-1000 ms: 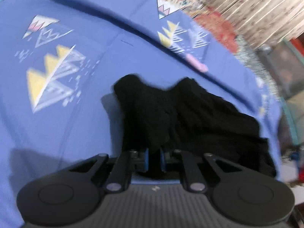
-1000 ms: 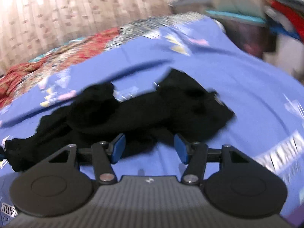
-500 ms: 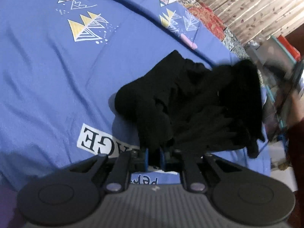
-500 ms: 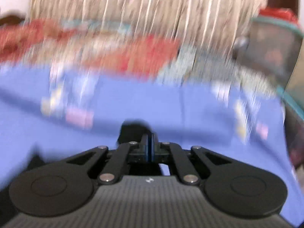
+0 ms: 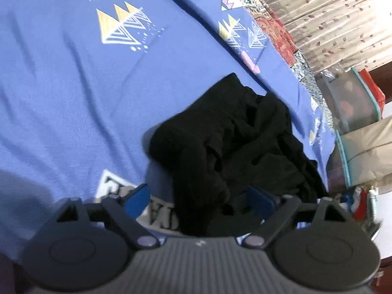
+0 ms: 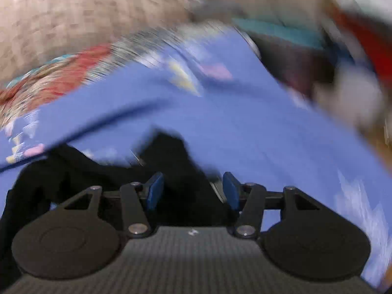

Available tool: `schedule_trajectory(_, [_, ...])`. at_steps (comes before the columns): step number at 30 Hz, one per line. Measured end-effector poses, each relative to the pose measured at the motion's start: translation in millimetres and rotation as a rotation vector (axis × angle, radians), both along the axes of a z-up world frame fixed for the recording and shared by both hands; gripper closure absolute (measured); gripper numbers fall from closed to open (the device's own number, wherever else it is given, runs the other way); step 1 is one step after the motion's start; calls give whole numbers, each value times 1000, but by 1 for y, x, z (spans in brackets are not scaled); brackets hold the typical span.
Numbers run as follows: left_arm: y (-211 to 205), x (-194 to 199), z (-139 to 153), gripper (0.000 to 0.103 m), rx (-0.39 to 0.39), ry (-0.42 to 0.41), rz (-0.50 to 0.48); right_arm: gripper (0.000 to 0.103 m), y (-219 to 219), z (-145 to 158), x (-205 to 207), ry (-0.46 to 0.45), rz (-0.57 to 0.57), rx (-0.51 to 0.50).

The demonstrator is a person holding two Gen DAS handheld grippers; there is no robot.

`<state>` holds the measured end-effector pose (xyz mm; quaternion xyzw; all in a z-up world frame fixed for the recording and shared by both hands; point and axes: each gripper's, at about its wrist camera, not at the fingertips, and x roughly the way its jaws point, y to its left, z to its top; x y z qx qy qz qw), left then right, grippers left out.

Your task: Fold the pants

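On the blue patterned bedsheet [image 5: 61, 93], both the left gripper [image 5: 198, 201] and the right gripper [image 6: 191, 191] were opening, pads off the crumpled black pants [image 5: 235, 142] at twelve o'clock, likely needing regrasping.

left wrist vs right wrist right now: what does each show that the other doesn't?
Left wrist only: sharp picture; printed black lettering on the sheet, yellow triangle print, leaf-patterned curtain, the left gripper opening with pants cloth between its pads but not pinched.
Right wrist only: heavy motion blur; the right gripper opening over the cloth.
Both: black pants bunched, not folded flat, on the blue bedsheet, and the red patterned bedding beyond it.
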<state>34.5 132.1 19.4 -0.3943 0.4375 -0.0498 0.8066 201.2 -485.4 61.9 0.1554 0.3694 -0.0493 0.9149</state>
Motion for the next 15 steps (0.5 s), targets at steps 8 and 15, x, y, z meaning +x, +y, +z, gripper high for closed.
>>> schedule_trajectory(8, [-19,33,-12,95,21,85,-78,44,0,-43,50,56,-171,251])
schedule_trajectory(15, [36,67,88,97,69,-139,82,91,23,35,146,-46,-145,395])
